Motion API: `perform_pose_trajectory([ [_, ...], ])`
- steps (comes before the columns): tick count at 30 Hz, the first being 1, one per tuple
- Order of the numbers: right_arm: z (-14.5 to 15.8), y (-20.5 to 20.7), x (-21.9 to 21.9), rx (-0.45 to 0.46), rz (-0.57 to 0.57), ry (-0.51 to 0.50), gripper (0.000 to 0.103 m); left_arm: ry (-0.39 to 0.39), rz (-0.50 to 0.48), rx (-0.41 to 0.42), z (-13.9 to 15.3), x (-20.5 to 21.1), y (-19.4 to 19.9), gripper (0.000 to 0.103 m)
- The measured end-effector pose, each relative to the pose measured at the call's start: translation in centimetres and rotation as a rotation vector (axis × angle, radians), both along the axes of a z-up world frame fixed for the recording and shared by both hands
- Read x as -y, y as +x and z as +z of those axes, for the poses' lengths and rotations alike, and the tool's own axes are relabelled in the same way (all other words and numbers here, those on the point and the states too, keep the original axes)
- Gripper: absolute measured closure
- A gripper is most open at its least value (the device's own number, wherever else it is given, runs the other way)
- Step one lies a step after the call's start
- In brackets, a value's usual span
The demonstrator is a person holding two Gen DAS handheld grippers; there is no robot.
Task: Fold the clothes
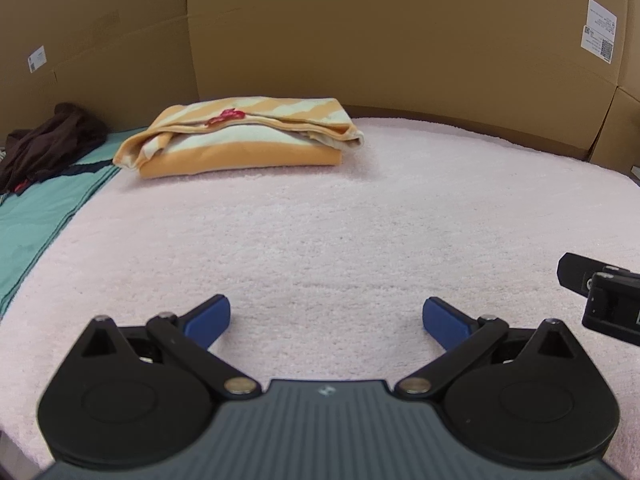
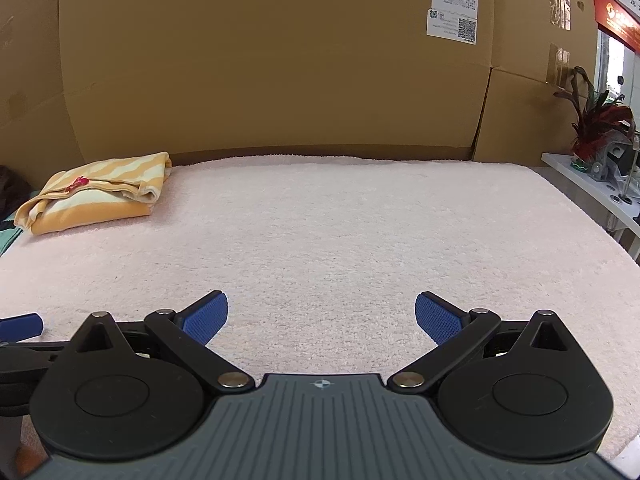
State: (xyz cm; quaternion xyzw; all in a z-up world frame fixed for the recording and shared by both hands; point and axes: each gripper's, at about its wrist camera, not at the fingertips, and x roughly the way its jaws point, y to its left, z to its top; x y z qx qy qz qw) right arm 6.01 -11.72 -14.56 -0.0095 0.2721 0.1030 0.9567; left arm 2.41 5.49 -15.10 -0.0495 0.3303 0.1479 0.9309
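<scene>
Cardboard panels [image 2: 280, 72] form a tall brown wall behind the surface [image 1: 340, 232], with white printed labels [image 2: 452, 10] stuck to them. A fluffy pale pink towel-like cover is spread over the surface, its nap short and even. At the far left corner the folded garment [image 1: 240, 136] is seen — soft knit in orange and cream stripes, with a small red mark on top, folded into a thick rectangle with one loose rounded end. It lies close to the cardboard, well apart from both tongs. Beside it to the left, a flat teal cloth [image 1: 36, 216] is laid along the edge, and a crumpled dark brown garment [image 1: 44, 144] is heaped on it. At the right, a white shelf [image 2: 592, 188] is seen beyond the surface edge, carrying a plant with red and dark leaves [image 2: 596, 124]; part of a red calendar [image 2: 616, 4] hangs above.

Nothing lies between the tongs and the folded garment — only bare pink pile. The left tongs [image 1: 326, 316] are held spread wide with nothing between the blue ribbed pads. The right tongs [image 2: 322, 314] are likewise spread and empty, hovering low over the cover.
</scene>
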Motion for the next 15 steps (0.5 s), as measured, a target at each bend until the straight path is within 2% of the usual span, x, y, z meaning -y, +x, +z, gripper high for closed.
perform_pose_trajectory([
  [6, 0.0, -0.1, -0.6, 0.006, 0.018, -0.002, 0.001, 0.004, 0.018, -0.010, -0.1, -0.7, -0.3, 0.001],
  [10, 0.0, -0.1, -1.2, -0.003, 0.036, -0.009, 0.001, 0.036, 0.041, -0.013, 0.0, -1.1, -0.6, 0.001],
  [15, 0.1, 0.1, -1.8, -0.014, 0.055, -0.002, 0.001, 0.016, 0.070, -0.014, 0.2, -2.5, -0.9, 0.001],
])
